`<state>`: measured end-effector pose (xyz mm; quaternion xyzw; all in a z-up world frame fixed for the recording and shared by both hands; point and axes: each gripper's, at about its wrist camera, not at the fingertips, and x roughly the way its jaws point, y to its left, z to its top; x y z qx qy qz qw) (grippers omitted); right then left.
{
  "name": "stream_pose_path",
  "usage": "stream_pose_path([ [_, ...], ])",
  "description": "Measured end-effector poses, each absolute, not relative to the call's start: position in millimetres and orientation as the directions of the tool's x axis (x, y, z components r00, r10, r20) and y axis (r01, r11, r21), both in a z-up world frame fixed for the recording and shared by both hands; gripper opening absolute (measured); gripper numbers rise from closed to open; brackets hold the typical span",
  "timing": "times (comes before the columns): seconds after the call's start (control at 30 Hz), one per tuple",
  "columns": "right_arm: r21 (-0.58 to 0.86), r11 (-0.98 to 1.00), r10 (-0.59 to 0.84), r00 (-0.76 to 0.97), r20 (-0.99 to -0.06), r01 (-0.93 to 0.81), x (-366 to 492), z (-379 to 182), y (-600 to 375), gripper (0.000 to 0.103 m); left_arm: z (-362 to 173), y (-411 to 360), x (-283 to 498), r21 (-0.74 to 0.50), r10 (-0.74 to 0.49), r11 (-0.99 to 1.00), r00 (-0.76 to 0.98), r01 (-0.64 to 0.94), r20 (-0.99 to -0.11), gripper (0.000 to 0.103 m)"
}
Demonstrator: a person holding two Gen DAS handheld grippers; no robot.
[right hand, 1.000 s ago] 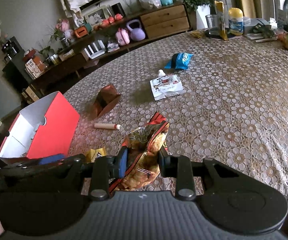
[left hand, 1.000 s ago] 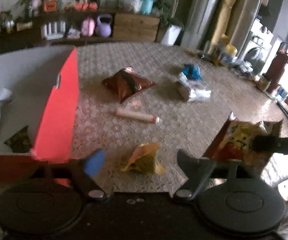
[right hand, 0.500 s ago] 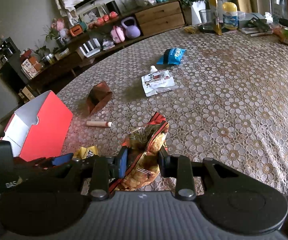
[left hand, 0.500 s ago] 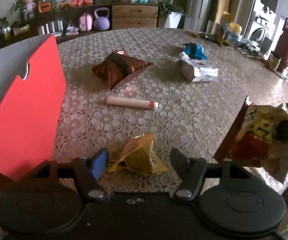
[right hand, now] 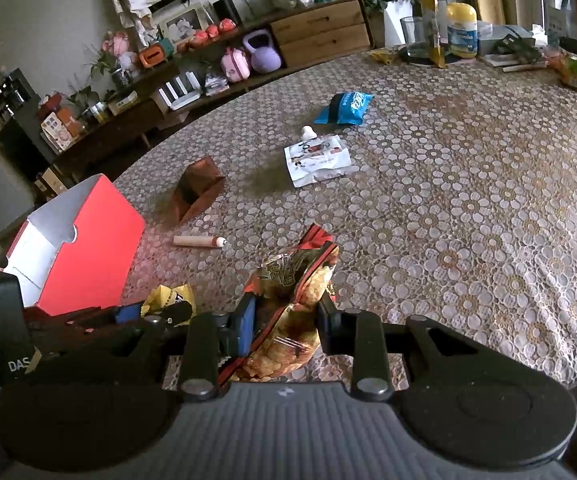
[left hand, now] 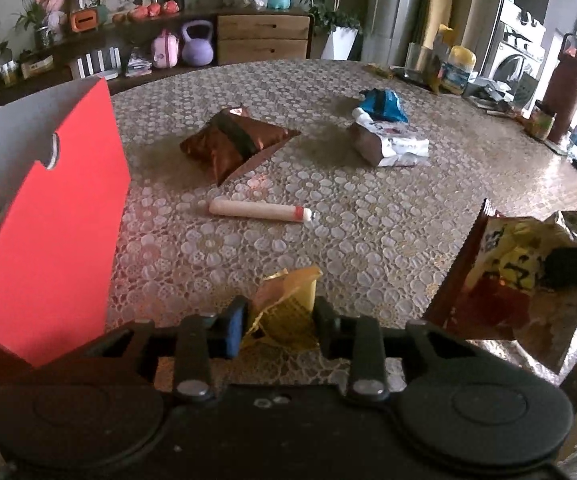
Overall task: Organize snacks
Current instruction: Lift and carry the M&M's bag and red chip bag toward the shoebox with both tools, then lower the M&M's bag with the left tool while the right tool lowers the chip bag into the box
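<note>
Lace-clothed table (right hand: 468,208); left hand-held gripper (left hand: 278,322) closing around yellow packet (left hand: 288,312), right hand-held gripper (right hand: 284,320) clamps chip bag (right hand: 292,300).

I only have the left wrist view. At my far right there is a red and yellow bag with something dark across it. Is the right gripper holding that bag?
Observer: Yes. The right wrist view shows the right gripper shut on the chip bag, one pad on each side, with the bag standing up between the fingers.
Operator: From here the blue packet looks pressed against the white pouch. Are they touching?
Observer: No. The blue packet lies apart from the white pouch. A strip of tablecloth shows between them, and the pouch's white cap points toward the packet.
</note>
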<state>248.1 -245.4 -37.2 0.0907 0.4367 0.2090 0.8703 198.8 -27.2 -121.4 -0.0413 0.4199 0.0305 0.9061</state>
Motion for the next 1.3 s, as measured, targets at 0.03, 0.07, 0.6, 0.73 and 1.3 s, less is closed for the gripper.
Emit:
stream_pose_path([
  [0.03, 0.339, 0.896, 0.444, 0.533, -0.72, -0.288, 247, -35, -245, 0.03, -118, -26, 196, -0.059, 0.014, 0.994, 0.648, -0.09, -0.761, 0.033],
  [0.07, 0.337, 0.896, 0.444, 0.536, -0.718, -0.291, 245, -33, -244, 0.03, -115, -25, 195, -0.065, 0.009, 0.994, 0.651, -0.09, -0.759, 0.033],
  [0.6, 0.297, 0.867, 0.49, 0.576, -0.655, -0.4, 208, 26, -205, 0.03, -34, 1, 156, -0.146, -0.042, 0.987, 0.745, -0.075, -0.665, 0.033],
  [0.73, 0.286, 0.852, 0.511, 0.582, -0.632, -0.438, 202, 41, -186, 0.03, -17, 11, 148, -0.139, -0.036, 0.988, 0.761, -0.071, -0.648, 0.033],
  [1.3, 0.244, 0.78, 0.591, 0.55, -0.59, -0.577, 199, 73, -76, 0.03, 21, 97, 123, -0.103, 0.061, 0.982, 0.789, -0.156, -0.612, 0.033],
])
